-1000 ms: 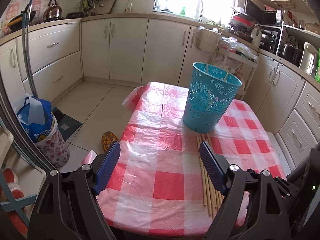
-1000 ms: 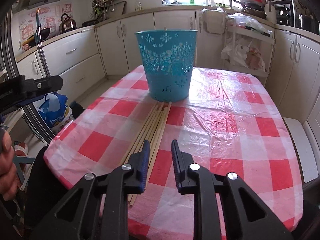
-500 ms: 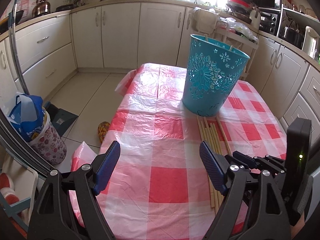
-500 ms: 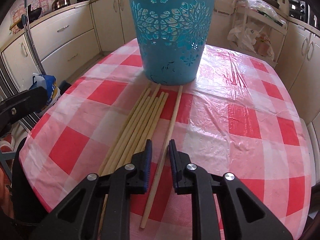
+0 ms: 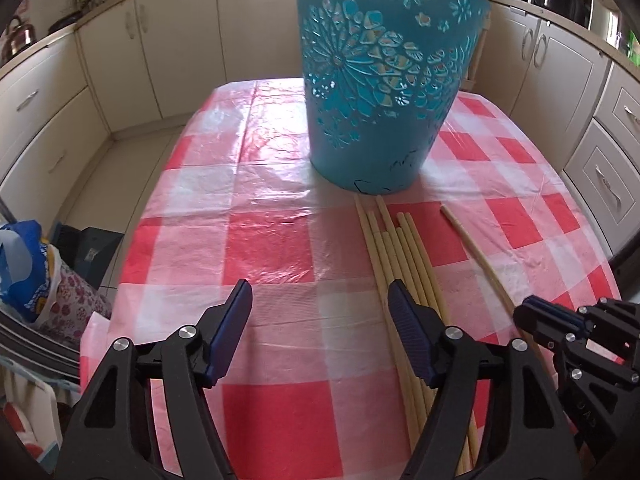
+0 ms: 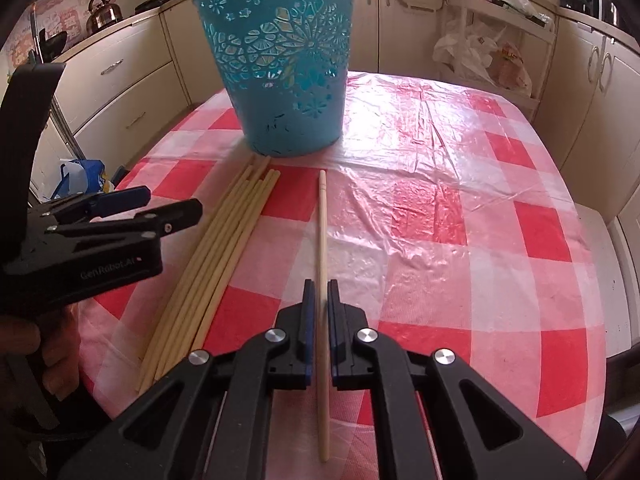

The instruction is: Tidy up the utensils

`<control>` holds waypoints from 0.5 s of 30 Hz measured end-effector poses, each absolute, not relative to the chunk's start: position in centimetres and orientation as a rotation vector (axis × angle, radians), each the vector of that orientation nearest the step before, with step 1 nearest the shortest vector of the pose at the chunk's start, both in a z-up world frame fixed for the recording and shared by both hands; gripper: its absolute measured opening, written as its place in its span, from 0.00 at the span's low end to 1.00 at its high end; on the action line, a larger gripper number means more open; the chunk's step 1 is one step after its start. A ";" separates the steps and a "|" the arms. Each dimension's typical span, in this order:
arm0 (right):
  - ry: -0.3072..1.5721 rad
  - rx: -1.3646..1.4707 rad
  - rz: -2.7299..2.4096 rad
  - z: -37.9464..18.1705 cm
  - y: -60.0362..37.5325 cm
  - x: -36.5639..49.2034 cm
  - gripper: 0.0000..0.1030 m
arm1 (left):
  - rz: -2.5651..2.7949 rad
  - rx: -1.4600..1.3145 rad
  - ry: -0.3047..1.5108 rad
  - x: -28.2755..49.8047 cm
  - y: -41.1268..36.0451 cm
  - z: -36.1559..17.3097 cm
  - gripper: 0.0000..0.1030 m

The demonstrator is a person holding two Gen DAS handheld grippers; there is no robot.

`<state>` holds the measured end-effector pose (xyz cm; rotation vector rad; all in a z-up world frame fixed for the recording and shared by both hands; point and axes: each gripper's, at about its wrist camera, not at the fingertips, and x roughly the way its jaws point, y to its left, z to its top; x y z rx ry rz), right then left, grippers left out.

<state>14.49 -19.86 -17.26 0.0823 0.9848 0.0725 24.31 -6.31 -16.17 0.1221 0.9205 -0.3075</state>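
Note:
A teal cut-out bucket (image 5: 384,80) (image 6: 284,64) stands on the red-and-white checked table (image 5: 272,248). A bundle of several long wooden sticks (image 5: 404,256) (image 6: 224,236) lies in front of it. One single stick (image 6: 322,232) (image 5: 476,248) lies apart to the right of the bundle. My right gripper (image 6: 320,288) has its jaws closed around this stick, low over the table; it also shows in the left wrist view (image 5: 536,316). My left gripper (image 5: 320,300) is open and empty, just left of the bundle; it also shows in the right wrist view (image 6: 168,204).
Cream kitchen cabinets (image 5: 120,64) line the walls. A blue bag and a patterned bin (image 5: 36,280) stand on the floor left of the table. A trolley with plastic bags (image 6: 480,52) stands behind the table. A kettle (image 6: 102,12) sits on the counter.
Both grippers moved forward and down toward the table. The right gripper's jaws closed in around the single stick. The left gripper stayed open.

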 end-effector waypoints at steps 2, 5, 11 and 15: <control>0.982 0.082 0.080 -17.4 -19.6 15.0 0.08 | -0.305 0.140 0.928 24.6 -6.8 -16.6 0.62; 0.983 0.069 0.085 -17.6 -19.3 15.6 0.08 | -0.316 0.142 0.928 24.7 -7.2 -16.8 0.61; 1.000 0.053 0.088 -17.8 -19.2 15.5 0.08 | -0.329 0.181 0.931 25.2 -7.8 -16.4 0.50; 1.000 0.039 0.087 -17.8 -19.1 16.3 0.09 | -0.349 0.182 0.953 25.9 -8.1 -16.2 0.44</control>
